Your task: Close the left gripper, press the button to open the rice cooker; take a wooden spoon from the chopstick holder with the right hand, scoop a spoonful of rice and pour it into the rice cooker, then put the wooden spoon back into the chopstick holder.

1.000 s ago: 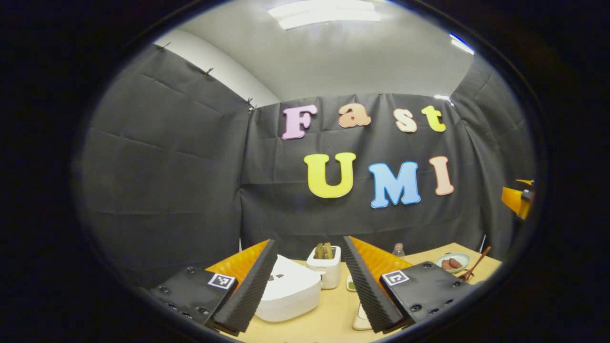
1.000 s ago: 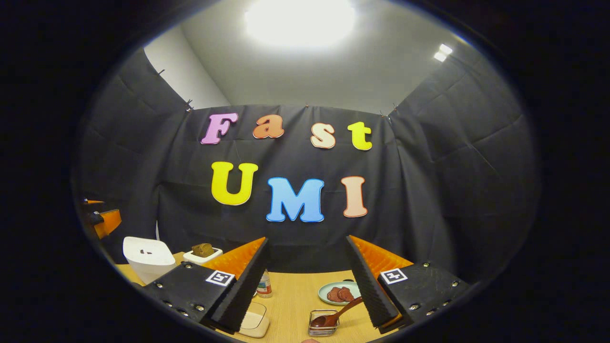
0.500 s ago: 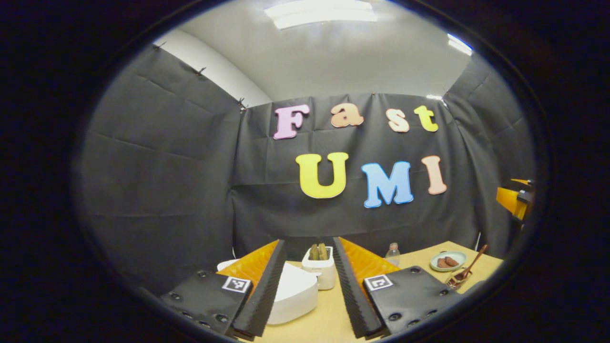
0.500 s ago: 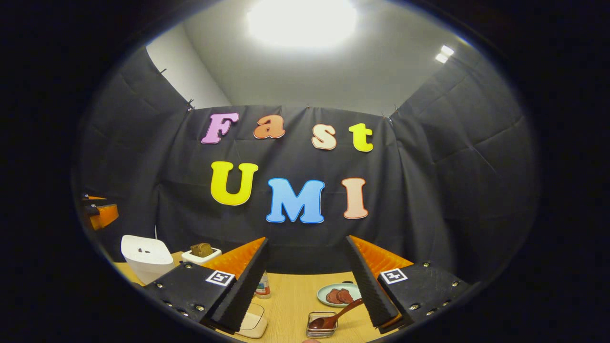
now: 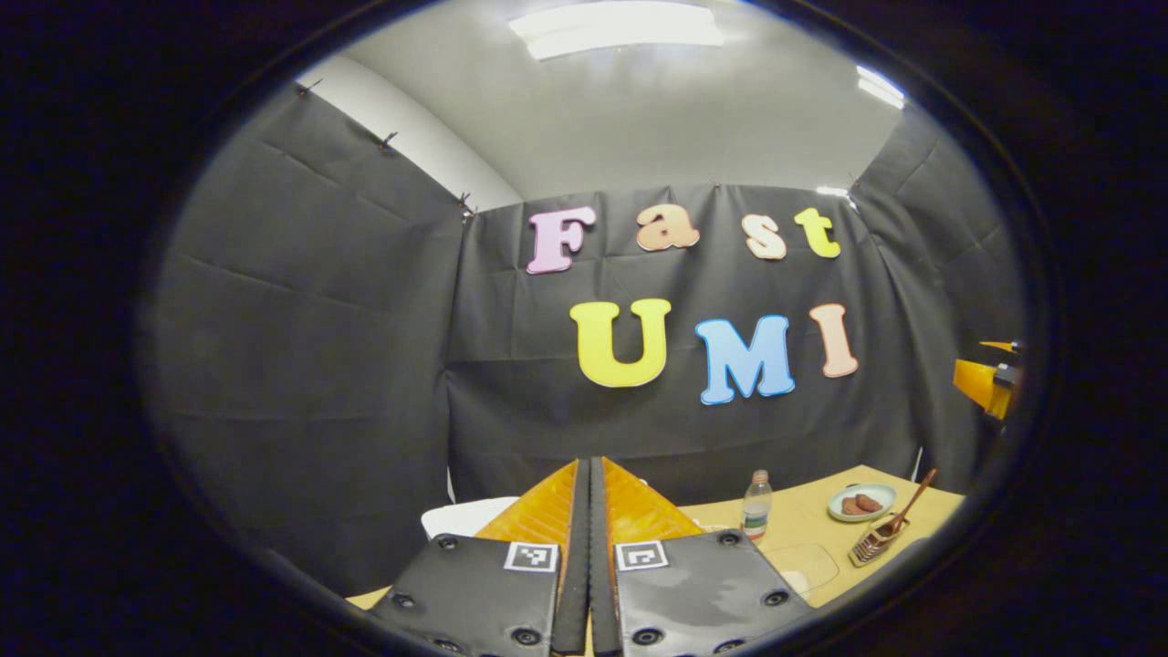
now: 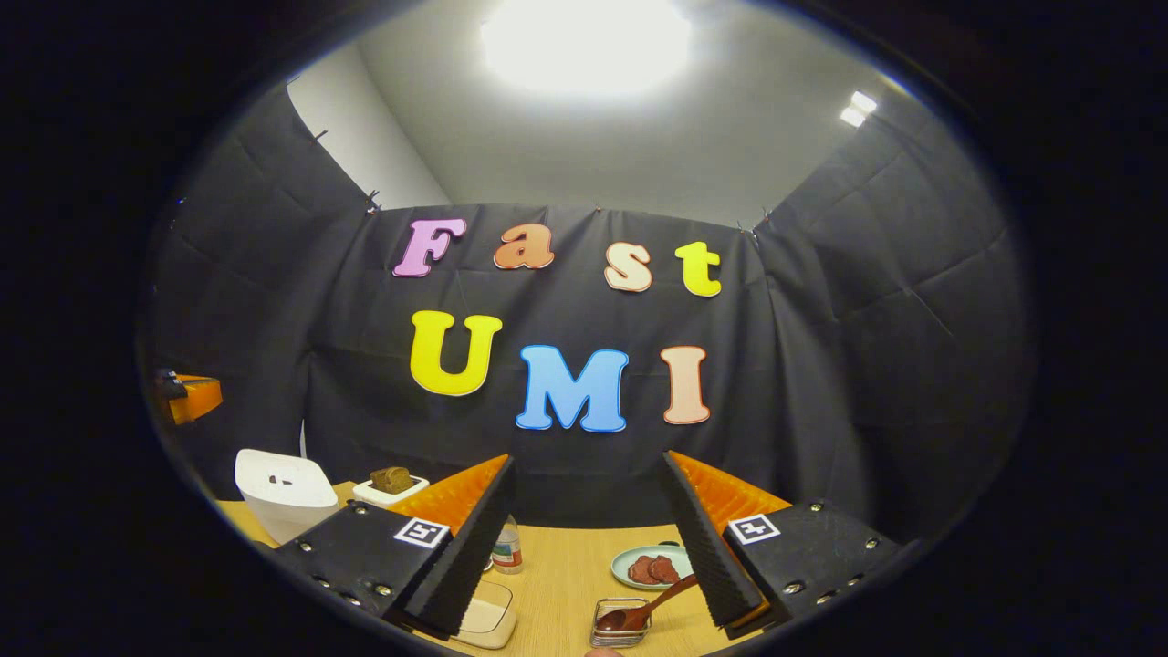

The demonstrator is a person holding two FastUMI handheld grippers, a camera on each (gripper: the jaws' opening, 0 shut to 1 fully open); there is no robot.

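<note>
Left gripper (image 5: 589, 474) fingers together, empty.

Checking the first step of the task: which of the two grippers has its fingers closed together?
The left gripper: its fingers meet with nothing between them. The right gripper has its fingers spread wide, with the table showing in the gap.

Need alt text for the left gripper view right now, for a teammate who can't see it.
The left gripper points across a wooden table with its fingers shut together, empty. Right of it stand a small bottle, a plate and a wire holder with a wooden spoon.
</note>
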